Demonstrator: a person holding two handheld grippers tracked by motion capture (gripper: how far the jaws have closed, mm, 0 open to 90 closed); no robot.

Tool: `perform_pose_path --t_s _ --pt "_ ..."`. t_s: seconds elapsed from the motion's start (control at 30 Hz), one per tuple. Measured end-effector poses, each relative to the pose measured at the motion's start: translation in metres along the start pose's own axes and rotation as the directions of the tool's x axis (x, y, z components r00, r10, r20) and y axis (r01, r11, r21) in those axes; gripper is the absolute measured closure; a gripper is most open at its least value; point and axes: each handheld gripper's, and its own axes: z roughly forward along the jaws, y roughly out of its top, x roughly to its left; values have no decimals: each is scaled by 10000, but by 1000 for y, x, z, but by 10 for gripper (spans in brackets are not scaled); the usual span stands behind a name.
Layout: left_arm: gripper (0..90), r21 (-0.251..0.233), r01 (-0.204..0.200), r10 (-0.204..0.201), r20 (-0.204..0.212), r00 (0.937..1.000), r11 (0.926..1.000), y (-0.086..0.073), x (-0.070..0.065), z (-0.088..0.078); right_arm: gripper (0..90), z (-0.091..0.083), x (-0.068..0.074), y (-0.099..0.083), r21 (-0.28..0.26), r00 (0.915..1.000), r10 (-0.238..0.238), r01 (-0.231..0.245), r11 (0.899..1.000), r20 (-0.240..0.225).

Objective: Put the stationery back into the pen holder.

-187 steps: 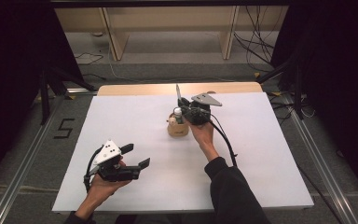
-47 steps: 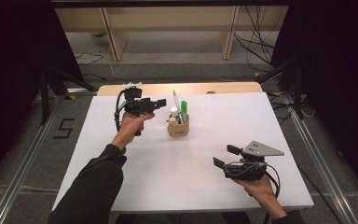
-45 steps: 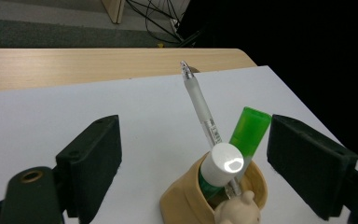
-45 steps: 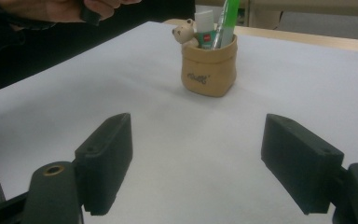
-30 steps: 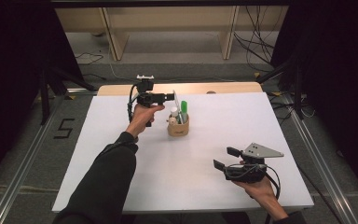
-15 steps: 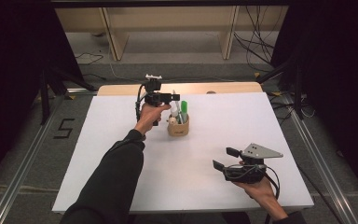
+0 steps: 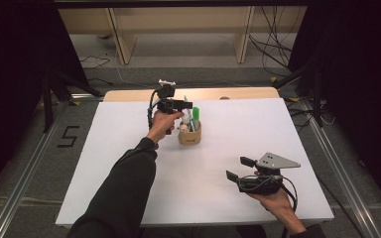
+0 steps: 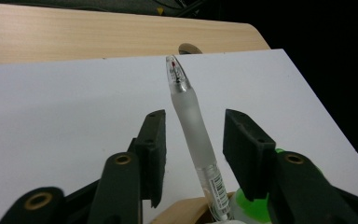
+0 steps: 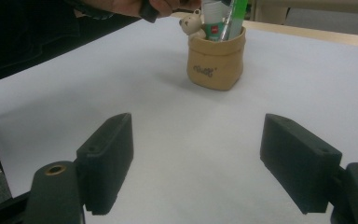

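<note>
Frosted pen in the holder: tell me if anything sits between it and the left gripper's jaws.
Nothing visible does. The frosted pen stands between the closing jaws of the left gripper, with bare gaps on both sides; the green marker sits lower, in the holder.

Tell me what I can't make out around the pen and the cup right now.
- Pen: its lower end is cut off by the bottom edge of the left gripper view; the left gripper has just been closing around it, with gaps on both sides.
- Cup contents: cropped by the top edge in the right gripper view; too small to sort in the high view.
- Print on the cup: too blurred to read.
</note>
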Motion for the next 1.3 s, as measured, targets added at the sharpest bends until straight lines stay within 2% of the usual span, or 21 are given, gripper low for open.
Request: perform_pose_path --t_s 0.13,0.2,0.3,0.37,0.43,0.63,0.7,0.8,0.87,0.93,1.0,1.17,1.3 --pt "715 -136 152 -150 165 9998 9998 -1 0 -3 267 0 0 0 -2 10000 53 -53 10000 11" --pt "736 -213 233 -225 368 9991 9995 -2 -1 -5 267 0 0 0 13 10000 19 -19 10000 7" --pt "777 -364 -49 68 514 9987 9993 -3 -7 -11 266 0 0 0 27 10000 17 -17 10000 -13" --pt "783 -505 -445 467 430 9980 9977 -5 -13 -16 267 1 0 0 36 10000 4 -4 10000 6" --pt "784 -597 -617 643 421 9970 9963 -8 -16 -20 267 1 0 0 34 10000 -9 9 10000 -1" --pt "777 -405 -846 864 454 9952 9956 -18 -16 -24 267 2 1 0 110 10000 -25 25 9999 -24" --pt "720 -455 -926 950 549 9940 9947 -18 -17 -27 267 3 1 -1 147 10000 -26 26 9999 -4" --pt "582 -472 -1036 1064 613 9924 9935 -15 -19 -34 267 4 1 -1 166 10000 -30 30 9999 -22" --pt "484 -528 -955 987 619 9932 9940 -14 -20 -41 267 4 1 -1 164 10000 -42 42 9999 -13" --pt "442 -621 -889 933 709 9931 9941 -13 -21 -48 267 4 1 -1 169 10000 -48 49 9998 -17" --pt "386 -601 -1002 1045 736 9918 9931 -13 -23 -56 267 5 1 -1 163 10000 -17 17 9999 -7" --pt "322 -702 -1462 1526 964 9836 9868 -22 -25 -81 265 4 1 -1 143 10000 20 -19 9999 -28" --pt "291 -827 -1889 1967 999 9754 9785 -35 -24 -99 263 5 1 -1 124 10000 42 -42 9999 -54"
